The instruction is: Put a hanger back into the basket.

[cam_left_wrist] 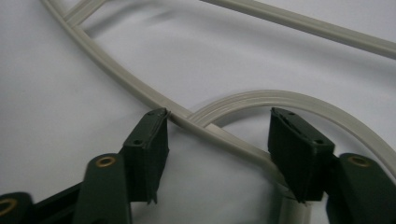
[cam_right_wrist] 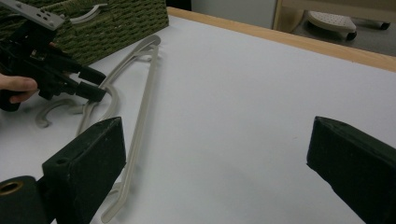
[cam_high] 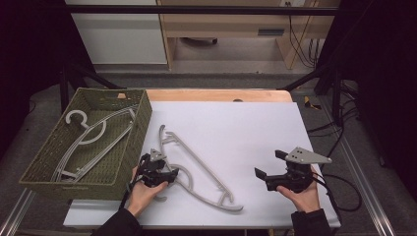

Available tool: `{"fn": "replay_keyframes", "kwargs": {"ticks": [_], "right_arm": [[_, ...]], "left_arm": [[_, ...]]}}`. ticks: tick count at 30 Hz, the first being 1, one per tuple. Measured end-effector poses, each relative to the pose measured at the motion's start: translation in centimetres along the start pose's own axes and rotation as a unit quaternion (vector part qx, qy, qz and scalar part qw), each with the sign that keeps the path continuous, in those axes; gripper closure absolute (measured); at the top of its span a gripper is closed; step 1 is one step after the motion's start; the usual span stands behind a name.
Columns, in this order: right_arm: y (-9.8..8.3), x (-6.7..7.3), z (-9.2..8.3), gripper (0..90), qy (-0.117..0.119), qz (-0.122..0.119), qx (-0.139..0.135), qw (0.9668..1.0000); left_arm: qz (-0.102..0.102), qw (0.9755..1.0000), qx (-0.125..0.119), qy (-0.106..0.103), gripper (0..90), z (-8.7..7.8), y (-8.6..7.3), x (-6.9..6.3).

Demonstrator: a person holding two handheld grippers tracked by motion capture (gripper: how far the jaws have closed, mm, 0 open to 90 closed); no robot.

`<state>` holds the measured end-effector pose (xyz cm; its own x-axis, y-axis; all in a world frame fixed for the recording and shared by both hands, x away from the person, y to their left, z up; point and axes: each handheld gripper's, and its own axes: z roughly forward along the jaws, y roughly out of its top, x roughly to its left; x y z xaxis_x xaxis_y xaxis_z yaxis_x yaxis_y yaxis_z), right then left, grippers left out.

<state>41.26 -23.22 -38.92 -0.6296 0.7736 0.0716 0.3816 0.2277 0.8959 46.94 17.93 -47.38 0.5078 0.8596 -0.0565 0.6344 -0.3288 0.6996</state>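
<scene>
A grey plastic hanger (cam_high: 196, 167) lies flat on the white table top, its hook end toward the person's left hand. My left gripper (cam_high: 172, 174) is down at the hanger's neck, where the hook joins the arms. In the left gripper view the neck bar (cam_left_wrist: 219, 135) runs slantwise between the two jaws (cam_left_wrist: 217, 149); the left pad's tip touches it, but the pads stand apart and do not clamp it. My right gripper (cam_high: 269, 163) rests low at the table's right front, jaws wide apart (cam_right_wrist: 215, 154) with nothing between them. It faces the hanger (cam_right_wrist: 144, 93) and the left gripper (cam_right_wrist: 91, 84).
A green woven basket (cam_high: 140, 123) stands at the left of the table, close behind the left gripper, with other grey hangers (cam_high: 88, 140) lying inside. The white sheet (cam_high: 236, 128) covers the table; a wooden edge runs along the far side. Cables trail off to the right.
</scene>
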Motion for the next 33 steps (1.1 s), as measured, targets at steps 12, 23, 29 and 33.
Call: {"fn": "replay_keyframes", "kwargs": {"ticks": [12,23,29,33], "right_arm": [[-0.1,0.8,0.9,6.3,0.013,-0.006,0.014,0.9998],[0.1,4.8,3.9,10.3,0.051,-0.035,0.061,0.9962],[-0.6,7.1,6.4,15.9,0.083,-0.035,0.092,0.9917],[-1.3,8.1,7.8,19.0,0.086,-0.037,0.115,0.9889]], "left_arm": [[0.02,0.9997,-0.011,-0.005,48.1,0.9,1.2,-1.3],[0.052,0.9905,-0.095,-0.084,26.7,-5.0,2.0,-1.0],[0.077,0.9825,-0.136,-0.102,17.0,-8.6,1.9,-0.8],[0.074,0.9813,-0.149,-0.097,14.0,-10.2,1.4,0.1]]}}
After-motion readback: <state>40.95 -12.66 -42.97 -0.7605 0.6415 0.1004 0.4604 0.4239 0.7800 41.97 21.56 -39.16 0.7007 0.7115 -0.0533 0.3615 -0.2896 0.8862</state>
